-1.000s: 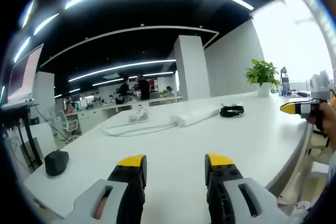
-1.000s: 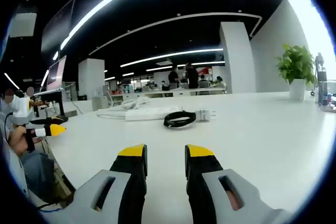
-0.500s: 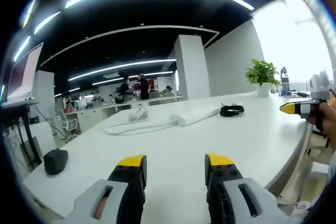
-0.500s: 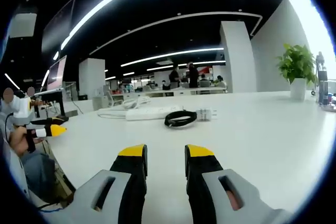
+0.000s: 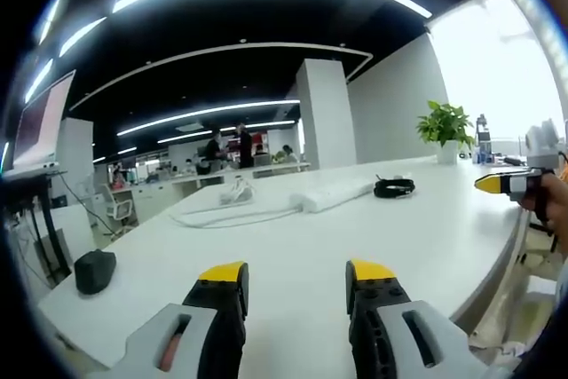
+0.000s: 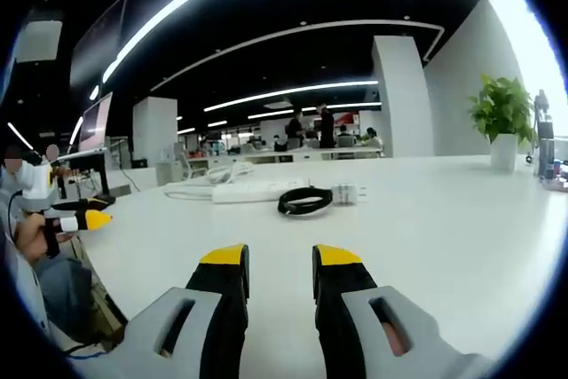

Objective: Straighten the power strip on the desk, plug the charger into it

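Well, both my grippers hover low over the desk, jaws apart, nothing held.
Power strip and charger lie well ahead of right gripper; left gripper likewise far from the strip.

Desk smooth glossy white; power strip white plastic.
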A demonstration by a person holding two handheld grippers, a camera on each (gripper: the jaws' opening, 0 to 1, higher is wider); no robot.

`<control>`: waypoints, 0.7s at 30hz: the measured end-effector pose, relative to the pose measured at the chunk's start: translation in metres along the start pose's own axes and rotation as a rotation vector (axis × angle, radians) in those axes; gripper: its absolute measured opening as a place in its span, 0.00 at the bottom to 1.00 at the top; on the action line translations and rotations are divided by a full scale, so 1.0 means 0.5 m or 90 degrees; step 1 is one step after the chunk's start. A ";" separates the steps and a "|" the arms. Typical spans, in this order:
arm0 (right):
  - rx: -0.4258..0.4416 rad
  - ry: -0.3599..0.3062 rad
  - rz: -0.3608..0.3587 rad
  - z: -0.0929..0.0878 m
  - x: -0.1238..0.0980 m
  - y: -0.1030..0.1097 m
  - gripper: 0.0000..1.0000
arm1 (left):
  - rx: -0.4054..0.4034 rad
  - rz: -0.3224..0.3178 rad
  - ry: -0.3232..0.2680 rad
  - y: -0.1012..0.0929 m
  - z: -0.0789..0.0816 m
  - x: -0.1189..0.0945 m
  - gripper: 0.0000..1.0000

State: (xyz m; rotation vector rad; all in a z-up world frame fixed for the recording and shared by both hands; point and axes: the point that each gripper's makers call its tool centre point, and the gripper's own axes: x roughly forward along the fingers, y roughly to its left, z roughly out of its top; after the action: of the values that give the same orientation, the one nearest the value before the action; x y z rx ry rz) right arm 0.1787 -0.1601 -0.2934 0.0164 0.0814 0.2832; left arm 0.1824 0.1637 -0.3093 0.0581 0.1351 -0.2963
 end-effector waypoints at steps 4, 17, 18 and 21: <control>-0.004 0.000 0.000 0.002 0.000 -0.001 0.28 | -0.001 -0.001 0.000 -0.001 0.000 0.000 0.45; -0.002 -0.005 0.005 0.010 0.006 0.003 0.28 | 0.001 0.002 0.000 0.003 0.003 0.000 0.45; -0.004 -0.006 0.005 0.011 0.007 0.004 0.28 | 0.001 0.002 -0.001 0.003 0.004 0.001 0.45; -0.006 -0.007 0.009 0.013 0.010 0.006 0.28 | 0.000 0.000 -0.004 0.002 0.006 0.002 0.44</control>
State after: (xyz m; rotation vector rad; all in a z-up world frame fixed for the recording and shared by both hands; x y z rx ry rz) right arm 0.1830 -0.1560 -0.2871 0.0094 0.0690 0.2972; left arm 0.1841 0.1639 -0.3063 0.0567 0.1291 -0.2963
